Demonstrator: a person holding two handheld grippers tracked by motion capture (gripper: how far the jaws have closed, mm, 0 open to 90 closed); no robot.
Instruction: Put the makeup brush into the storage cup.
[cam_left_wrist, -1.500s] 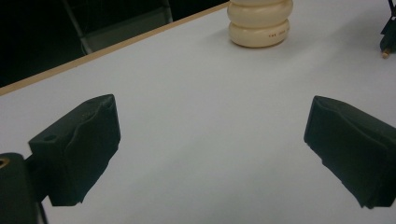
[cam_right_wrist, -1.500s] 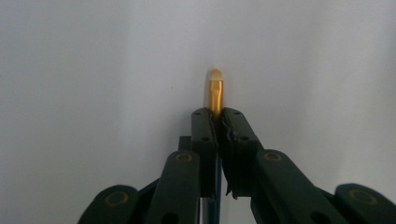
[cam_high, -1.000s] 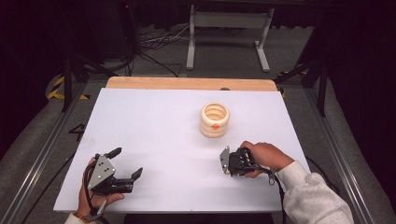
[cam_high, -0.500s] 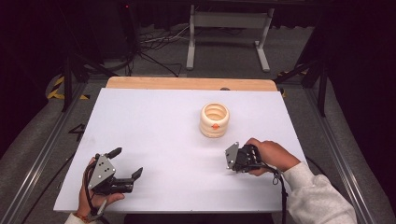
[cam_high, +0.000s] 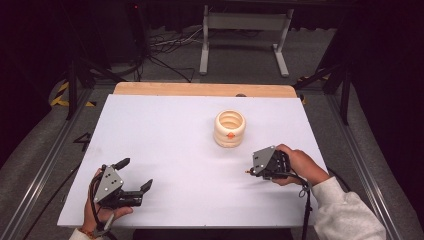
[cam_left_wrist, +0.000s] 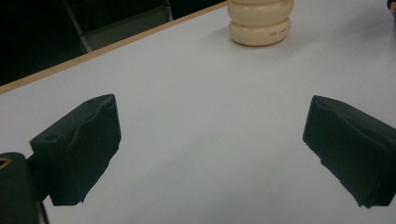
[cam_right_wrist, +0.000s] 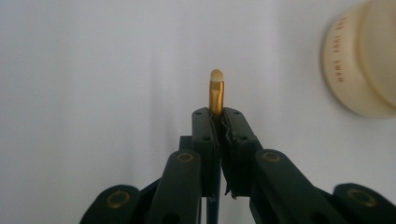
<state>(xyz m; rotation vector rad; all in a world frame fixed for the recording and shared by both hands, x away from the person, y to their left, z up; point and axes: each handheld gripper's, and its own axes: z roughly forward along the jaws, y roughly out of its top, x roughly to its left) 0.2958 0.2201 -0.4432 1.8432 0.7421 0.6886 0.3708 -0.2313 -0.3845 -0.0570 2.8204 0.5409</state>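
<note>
The right tongs pinch a slim golden stick with a pale rounded tip just above the smooth white desk, near a ribbed cream holder, while the left tongs gape wide, matte black pads apart.

The cream ringed holder bears a small printed line; too small to read.
</note>
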